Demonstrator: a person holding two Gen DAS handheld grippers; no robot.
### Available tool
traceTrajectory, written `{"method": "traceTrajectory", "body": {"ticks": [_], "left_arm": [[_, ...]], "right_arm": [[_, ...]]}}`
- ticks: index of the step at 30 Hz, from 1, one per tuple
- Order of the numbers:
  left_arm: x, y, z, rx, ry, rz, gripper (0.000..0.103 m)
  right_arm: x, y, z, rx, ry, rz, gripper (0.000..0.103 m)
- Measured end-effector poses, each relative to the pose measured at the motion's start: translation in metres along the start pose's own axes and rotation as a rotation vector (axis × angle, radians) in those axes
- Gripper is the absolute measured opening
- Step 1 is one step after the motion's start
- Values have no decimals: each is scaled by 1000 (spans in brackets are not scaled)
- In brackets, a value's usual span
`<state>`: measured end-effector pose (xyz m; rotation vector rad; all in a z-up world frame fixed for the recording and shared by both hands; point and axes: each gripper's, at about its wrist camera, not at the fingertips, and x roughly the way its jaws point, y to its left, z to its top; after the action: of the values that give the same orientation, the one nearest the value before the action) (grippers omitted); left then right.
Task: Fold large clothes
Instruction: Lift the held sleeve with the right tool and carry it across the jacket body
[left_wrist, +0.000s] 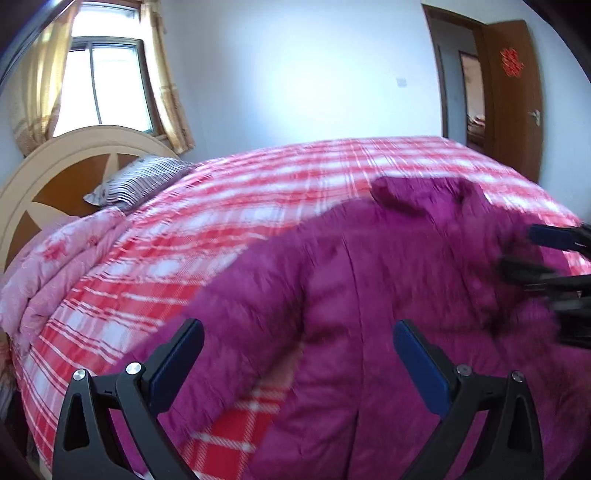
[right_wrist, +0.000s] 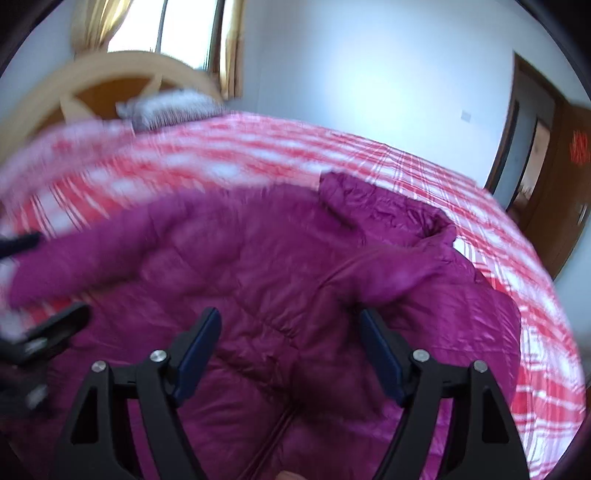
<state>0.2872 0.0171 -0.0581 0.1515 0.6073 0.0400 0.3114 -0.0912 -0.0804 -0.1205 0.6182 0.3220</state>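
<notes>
Both sets of jaws are found standing apart with nothing clamped between them. The right gripper (right_wrist: 290, 350) is held over the middle of the purple padded jacket (right_wrist: 277, 266), its blue pads clear of the fabric, with the jacket's front seam running below them. The left gripper (left_wrist: 297, 360) is held likewise over the jacket's near left part, above the spot where a patch of the checked bedspread (left_wrist: 229, 199) shows between the body and the left sleeve (left_wrist: 236, 280). The jacket is spread across the near half of the bed, collar (right_wrist: 388, 210) toward the far edge, one sleeve lying out toward the headboard side and the right sleeve (right_wrist: 388, 277) laid across the chest. It is judged that the open jaws are poised to take a fresh hold for the next fold. Further out, a folded pink quilt (left_wrist: 48, 266) and a striped pillow (left_wrist: 136, 182) are noted against the headboard (left_wrist: 55, 162); the quilt sits near the outstretched sleeve. Each gripper is seen at the edge of the other's view, close enough that crossing paths should be watched. The window (left_wrist: 103, 81) and door (left_wrist: 513, 99) are well apart from the work.
</notes>
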Motion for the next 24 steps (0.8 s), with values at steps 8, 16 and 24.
{"method": "traceTrajectory", "body": {"ticks": [8, 16, 24], "left_arm": [[-10, -39, 32, 19, -37, -33, 102], [-13, -116, 35, 140, -76, -119, 102], [-14, -86, 28, 93, -77, 18, 102]], "right_arm": [[-58, -53, 16, 49, -163, -184, 65], [-8, -203, -27, 425, 68, -527, 36], [45, -67, -7, -32, 121, -296, 35]]}}
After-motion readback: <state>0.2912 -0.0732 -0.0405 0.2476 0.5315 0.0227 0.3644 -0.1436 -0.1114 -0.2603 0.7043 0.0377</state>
